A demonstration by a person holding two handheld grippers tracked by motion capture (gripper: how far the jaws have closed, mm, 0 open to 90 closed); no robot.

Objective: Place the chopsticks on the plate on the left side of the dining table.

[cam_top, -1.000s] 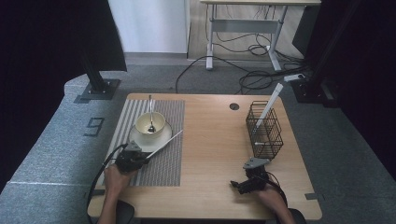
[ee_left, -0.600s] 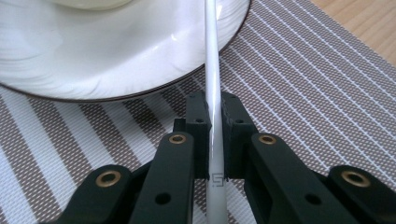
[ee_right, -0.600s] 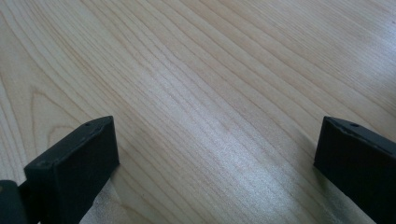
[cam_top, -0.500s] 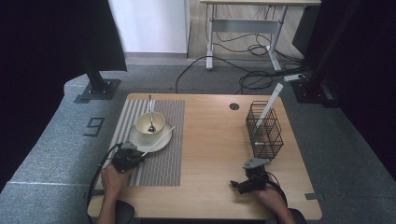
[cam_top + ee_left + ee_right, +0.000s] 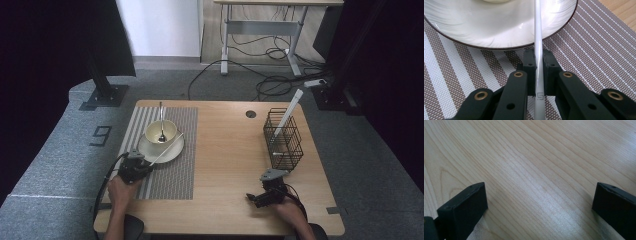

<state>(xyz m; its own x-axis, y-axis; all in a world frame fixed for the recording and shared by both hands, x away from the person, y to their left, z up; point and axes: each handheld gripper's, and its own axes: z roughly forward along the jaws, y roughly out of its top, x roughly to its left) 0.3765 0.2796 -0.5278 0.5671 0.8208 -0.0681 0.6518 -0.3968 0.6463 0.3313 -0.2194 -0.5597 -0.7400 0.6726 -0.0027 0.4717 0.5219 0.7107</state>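
Pretty plain room tbh. Light wood table (image 5: 225,150) with a round cable hole (image 5: 251,114) near its far edge, sitting on grey carpet (image 5: 60,165) that's got a dark marking like a 9 (image 5: 101,135) on the left. Black curtains (image 5: 45,55) hang down both sides, so the edges go really dark. There's a black stand with a flat base plate (image 5: 104,95) on the left, and a white wall panel (image 5: 160,27) at the back. Behind that is wood flooring, a second desk with a grey metal frame (image 5: 262,27), and loose black cables (image 5: 265,82) snaking across the floor to a power strip (image 5: 318,83)
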